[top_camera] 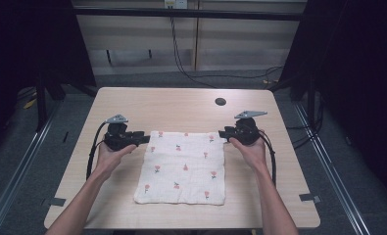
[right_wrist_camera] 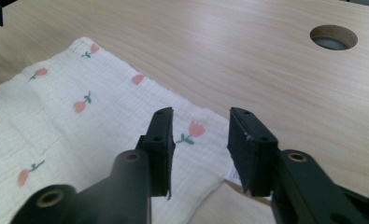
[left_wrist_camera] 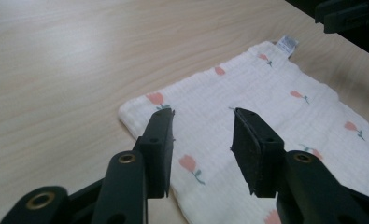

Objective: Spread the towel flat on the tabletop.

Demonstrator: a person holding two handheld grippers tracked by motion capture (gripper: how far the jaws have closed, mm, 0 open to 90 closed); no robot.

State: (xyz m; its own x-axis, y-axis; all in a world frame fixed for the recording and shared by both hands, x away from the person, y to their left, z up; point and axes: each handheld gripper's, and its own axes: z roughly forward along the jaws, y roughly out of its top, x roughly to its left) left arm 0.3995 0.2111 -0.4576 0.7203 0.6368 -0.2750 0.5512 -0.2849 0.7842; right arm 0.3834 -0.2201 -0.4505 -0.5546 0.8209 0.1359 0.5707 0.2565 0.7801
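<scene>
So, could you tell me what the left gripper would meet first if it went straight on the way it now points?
Probably the white flowered cloth: the left gripper points low across it with open fingers, though its height above the cloth is unclear.

- You have a white cloth [top_camera: 182, 167] printed with small pink tulips on green stems; it lies flat and spread as a rough square on the light wooden table [top_camera: 181, 103], nearer your side than the far edge
- Its weave looks crinkled; in the left gripper view [left_wrist_camera: 229, 98] a small white label sticks out at one far corner
- Its two far corners lie by your hands, one each side; its edges run roughly parallel to the table's
</scene>
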